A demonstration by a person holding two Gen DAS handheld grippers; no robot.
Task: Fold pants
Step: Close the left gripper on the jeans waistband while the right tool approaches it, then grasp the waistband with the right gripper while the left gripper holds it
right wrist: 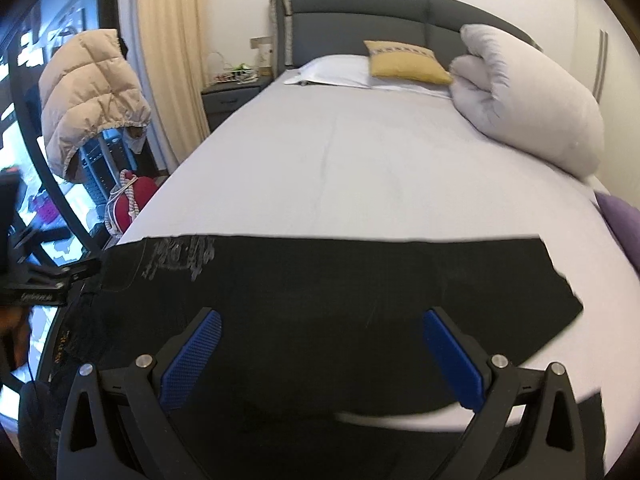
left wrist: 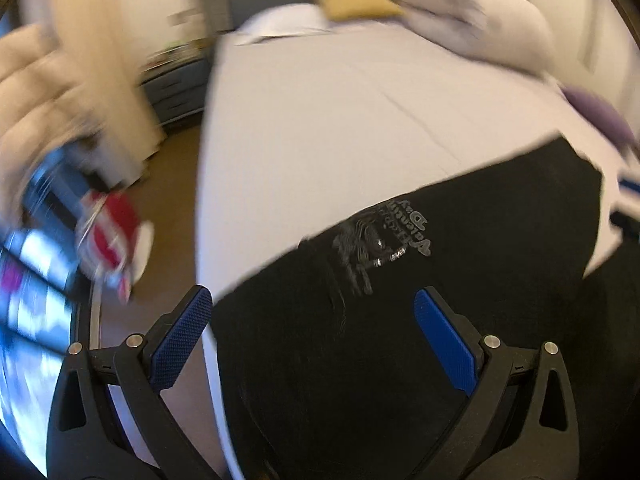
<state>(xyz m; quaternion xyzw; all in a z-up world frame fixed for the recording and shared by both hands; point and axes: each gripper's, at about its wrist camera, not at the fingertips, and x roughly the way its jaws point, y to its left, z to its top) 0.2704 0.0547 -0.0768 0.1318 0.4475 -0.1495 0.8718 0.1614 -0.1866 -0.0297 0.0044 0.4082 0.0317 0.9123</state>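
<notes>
Left hand-held gripper (left wrist: 312, 338): matte black plastic frame, two angled fingers with blue textured pads (left wrist: 182, 340), silver round screws at the linkage joints, triangular cutouts in the outer arms. Right hand-held gripper (right wrist: 322, 354): same build, black frame, blue knurled pads (right wrist: 192, 360), silver screws, triangular cutouts. In the right wrist view, a black bracket with small illegible lettering at far left.
</notes>
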